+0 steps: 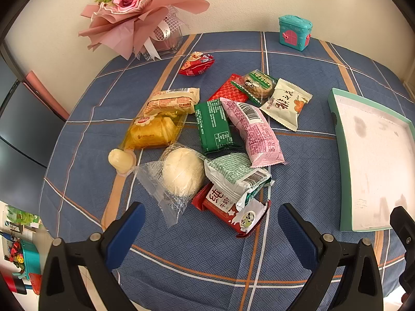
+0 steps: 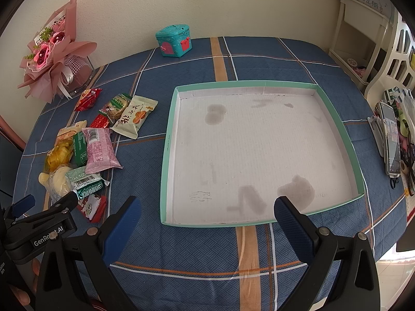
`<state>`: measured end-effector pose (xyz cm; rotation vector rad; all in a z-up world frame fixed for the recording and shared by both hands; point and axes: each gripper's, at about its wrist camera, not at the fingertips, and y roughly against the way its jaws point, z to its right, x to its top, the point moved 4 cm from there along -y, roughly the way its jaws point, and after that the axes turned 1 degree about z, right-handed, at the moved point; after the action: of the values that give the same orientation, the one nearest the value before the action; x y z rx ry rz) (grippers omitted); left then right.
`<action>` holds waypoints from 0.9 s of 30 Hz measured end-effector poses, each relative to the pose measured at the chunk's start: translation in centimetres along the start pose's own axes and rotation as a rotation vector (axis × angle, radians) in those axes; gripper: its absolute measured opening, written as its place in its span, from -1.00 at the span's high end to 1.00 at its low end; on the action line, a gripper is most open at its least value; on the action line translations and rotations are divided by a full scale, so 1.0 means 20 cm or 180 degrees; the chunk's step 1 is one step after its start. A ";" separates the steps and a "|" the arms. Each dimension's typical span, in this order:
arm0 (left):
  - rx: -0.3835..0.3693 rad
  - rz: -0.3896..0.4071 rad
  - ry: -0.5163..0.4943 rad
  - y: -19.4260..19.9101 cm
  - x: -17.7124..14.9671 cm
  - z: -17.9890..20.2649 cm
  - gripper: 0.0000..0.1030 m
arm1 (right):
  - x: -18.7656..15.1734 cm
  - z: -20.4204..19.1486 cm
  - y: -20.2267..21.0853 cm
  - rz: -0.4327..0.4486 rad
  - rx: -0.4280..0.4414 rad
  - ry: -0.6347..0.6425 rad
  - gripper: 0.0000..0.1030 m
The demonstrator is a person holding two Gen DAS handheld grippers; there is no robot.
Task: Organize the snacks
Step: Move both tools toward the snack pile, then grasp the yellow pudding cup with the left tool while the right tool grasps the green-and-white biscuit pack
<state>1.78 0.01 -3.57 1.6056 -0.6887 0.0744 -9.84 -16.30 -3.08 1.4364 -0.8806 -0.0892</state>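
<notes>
Both blue-padded grippers, left (image 1: 211, 229) and right (image 2: 207, 219), hung spread and empty, snack packets (image 1: 215, 140) heaped beside the bare mint-rimmed cardboard tray (image 2: 166, 155) awaiting sorting.

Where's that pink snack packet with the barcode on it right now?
The pink packet lies on the tablecloth in the snack pile, left of the empty tray, resting between the dark green packet and the cream packet.

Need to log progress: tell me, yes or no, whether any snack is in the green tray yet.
No. The green tray holds only stains and scribbles, and the snacks lie on the tablecloth beside it.
</notes>
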 end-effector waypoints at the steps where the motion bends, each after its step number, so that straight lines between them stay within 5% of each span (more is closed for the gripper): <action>1: 0.0000 -0.0001 0.0000 0.00 0.00 0.00 -1.00 | 0.00 0.00 0.00 0.0000 0.0000 0.0000 -0.97; 11: -0.0063 0.0051 0.0077 0.01 0.01 -0.02 -1.00 | 0.00 -0.02 0.00 0.0056 0.0090 0.0008 -0.97; 21: -0.0444 0.0498 0.0586 0.06 0.14 -0.26 -1.00 | 0.11 -0.17 0.01 0.0306 0.0761 -0.0146 -0.97; 27: -0.0139 0.0343 0.0544 0.00 0.19 -0.46 -1.00 | 0.14 -0.34 -0.08 0.0070 0.1054 -0.0092 -0.97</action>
<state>8.00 6.99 -0.22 1.5002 -0.6392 0.2707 -3.23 -12.61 -2.36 1.7357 -0.9665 0.0555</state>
